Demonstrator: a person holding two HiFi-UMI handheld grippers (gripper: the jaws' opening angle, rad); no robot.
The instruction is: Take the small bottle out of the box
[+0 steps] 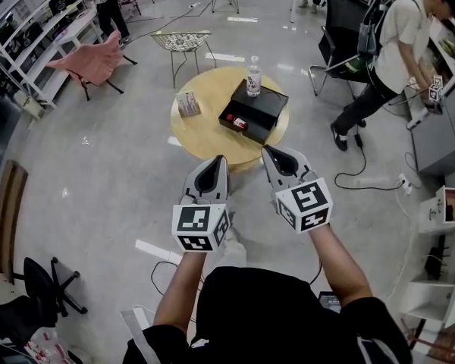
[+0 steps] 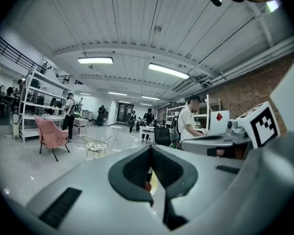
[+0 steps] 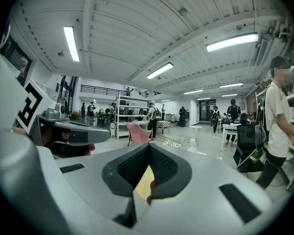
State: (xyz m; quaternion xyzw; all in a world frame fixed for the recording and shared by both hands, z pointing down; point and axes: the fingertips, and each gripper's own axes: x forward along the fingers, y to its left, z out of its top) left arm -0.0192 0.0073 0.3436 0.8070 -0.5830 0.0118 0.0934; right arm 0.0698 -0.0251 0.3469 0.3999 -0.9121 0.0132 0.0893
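This is a big open lab or workshop hall. Cables [image 1: 362, 161] trail across a polished grey floor [image 1: 98, 173], and white metal shelving [image 1: 30, 48] loaded with gear lines the walls. Strip lights [image 2: 95, 60] hang under a ribbed ceiling [image 2: 137, 23], beside a brick wall [image 2: 245, 89]. An office chair [image 1: 337, 32] stands near a person [image 1: 398, 40] working at a side counter.

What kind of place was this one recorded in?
Likely a big open lab or workshop hall: metal shelves along the wall, a bare polished floor with loose chairs, strip lights on a ribbed ceiling.
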